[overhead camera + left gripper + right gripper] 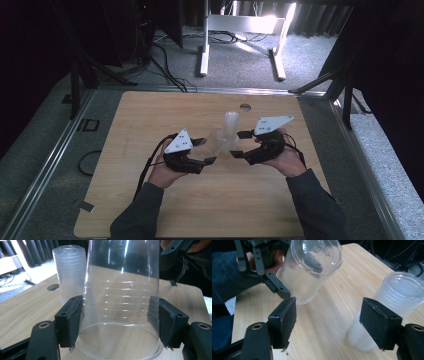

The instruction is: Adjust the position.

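Wooden table [150, 200], mid-area: upturned clear cup [121, 302] is clamped by left gripper [116, 322]; right gripper [329, 322] is held part-open, empty, cup stack [387, 305] beside one jaw.

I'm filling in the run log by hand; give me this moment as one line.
left tool: shut on single clear cup, upside down on table | right tool: open, nothing between pads | cup stack: beside right tool
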`<state>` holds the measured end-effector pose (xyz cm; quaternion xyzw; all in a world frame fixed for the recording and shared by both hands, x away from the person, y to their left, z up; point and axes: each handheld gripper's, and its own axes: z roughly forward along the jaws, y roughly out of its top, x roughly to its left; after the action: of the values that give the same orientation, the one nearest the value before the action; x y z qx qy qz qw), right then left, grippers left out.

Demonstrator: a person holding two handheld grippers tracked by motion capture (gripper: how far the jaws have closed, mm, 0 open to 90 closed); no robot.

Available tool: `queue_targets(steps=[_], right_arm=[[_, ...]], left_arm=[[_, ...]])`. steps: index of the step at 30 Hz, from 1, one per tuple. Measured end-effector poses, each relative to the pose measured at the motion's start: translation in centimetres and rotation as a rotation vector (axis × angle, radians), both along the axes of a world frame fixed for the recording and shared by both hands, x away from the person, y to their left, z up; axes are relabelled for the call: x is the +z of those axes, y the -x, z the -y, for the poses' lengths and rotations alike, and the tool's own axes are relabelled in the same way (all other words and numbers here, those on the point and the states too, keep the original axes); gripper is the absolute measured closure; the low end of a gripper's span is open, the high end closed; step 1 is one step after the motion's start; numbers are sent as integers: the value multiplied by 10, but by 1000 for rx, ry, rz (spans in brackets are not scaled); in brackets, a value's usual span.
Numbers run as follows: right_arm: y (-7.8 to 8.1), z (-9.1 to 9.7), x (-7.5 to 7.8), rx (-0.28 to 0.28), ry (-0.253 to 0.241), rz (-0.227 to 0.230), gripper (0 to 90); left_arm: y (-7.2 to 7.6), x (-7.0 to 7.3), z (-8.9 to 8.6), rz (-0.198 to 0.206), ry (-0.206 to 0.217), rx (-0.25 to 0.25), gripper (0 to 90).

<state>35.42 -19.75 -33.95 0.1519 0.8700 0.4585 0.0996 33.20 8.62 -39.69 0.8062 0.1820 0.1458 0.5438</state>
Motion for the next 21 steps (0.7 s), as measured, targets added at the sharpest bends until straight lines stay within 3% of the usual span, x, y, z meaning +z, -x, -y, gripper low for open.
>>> queue_targets(steps=[8, 21], right_arm=[[5, -2, 4, 34, 73, 30, 333], [6, -5, 6, 48, 153, 27, 332]], left_arm=[[1, 1, 1, -3, -42, -27, 301], [1, -2, 5, -17, -111, -56, 301]])
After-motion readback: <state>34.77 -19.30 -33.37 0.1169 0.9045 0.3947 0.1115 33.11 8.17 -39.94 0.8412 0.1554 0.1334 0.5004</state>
